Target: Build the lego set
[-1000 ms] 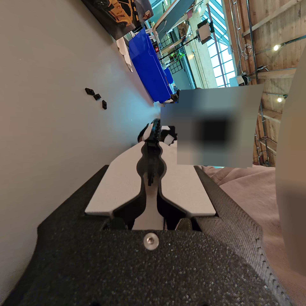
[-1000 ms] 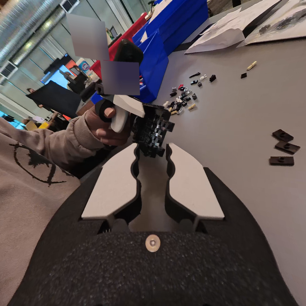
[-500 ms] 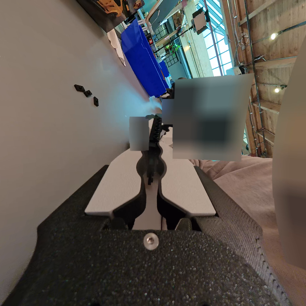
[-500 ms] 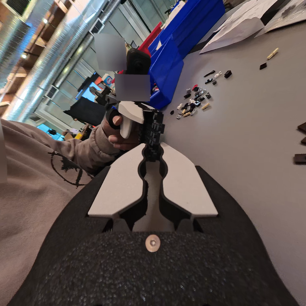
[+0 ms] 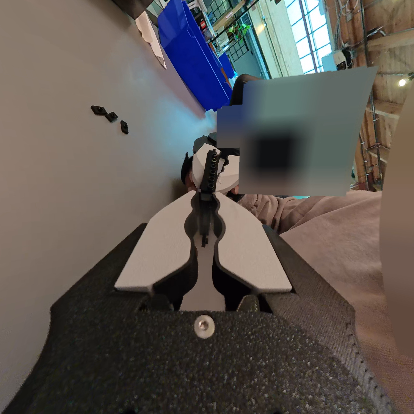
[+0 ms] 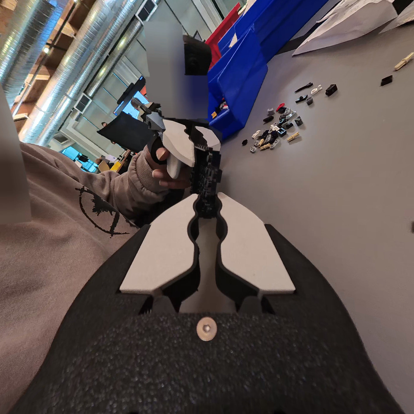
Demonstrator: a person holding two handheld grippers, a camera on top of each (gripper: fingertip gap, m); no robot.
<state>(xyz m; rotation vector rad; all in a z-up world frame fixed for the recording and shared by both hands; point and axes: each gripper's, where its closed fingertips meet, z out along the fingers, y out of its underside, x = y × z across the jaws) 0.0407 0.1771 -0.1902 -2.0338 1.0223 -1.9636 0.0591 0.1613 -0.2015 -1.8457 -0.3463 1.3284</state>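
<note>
No writing reads clearly anywhere on the parts — the only printed mark is a dark circular design on the person's sweatshirt [image 6: 98, 212]. The black lego assembly [image 6: 206, 179] is held in the air above the grey surface [image 6: 336, 201], pinched from both ends: the left claw [image 5: 205, 197] is pressed onto its thin edge, and the right claw [image 6: 207, 201] clamps its lower end. A loose pile of small pieces [image 6: 275, 130] lies near the blue bins [image 6: 242, 89], and three black plates [image 5: 109, 116] sit apart on open surface. Between pile and plates the surface is bare — wide room to the side away from the person. White paper [image 6: 349, 26] lies at the far edge.
</note>
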